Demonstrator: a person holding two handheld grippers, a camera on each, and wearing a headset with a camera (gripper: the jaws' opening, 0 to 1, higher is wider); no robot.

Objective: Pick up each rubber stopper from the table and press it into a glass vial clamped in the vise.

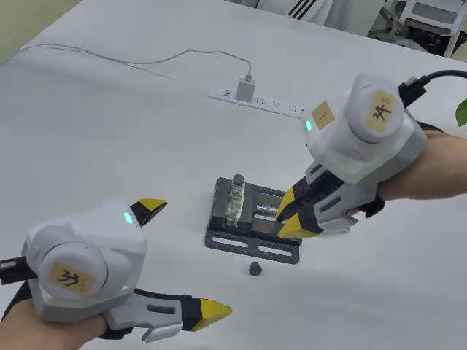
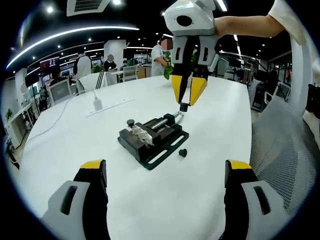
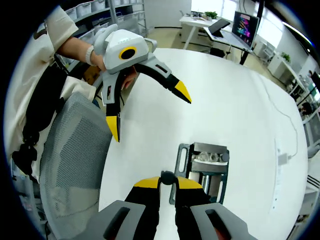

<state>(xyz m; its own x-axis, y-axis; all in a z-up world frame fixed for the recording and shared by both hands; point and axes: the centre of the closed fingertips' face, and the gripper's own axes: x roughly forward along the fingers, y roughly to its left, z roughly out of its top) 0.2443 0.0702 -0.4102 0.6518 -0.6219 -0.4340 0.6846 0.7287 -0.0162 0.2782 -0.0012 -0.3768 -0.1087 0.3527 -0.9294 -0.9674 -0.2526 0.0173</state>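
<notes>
A black vise (image 1: 252, 232) (image 2: 152, 137) (image 3: 202, 165) holds clear glass vials (image 1: 234, 204). One vial carries a dark stopper (image 1: 238, 179) (image 2: 131, 122). A loose rubber stopper (image 1: 255, 268) (image 2: 183, 152) lies on the table just in front of the vise. My right gripper (image 1: 286, 219) (image 2: 185, 100) (image 3: 167, 182) sits at the vise's screw end, shut on a small dark round piece (image 3: 167, 176) (image 2: 184, 106). I cannot tell whether that piece is a stopper or the handle's knob. My left gripper (image 1: 182, 259) (image 2: 165, 170) (image 3: 149, 113) hangs open, nearer to me than the vise, with nothing in it.
A white power strip (image 1: 263, 102) (image 2: 107, 106) with a plugged charger and cable lies at the far side of the white table (image 1: 109, 131). A grey mesh chair (image 3: 75, 150) (image 2: 285, 145) stands at the table's edge. People and desks are in the background.
</notes>
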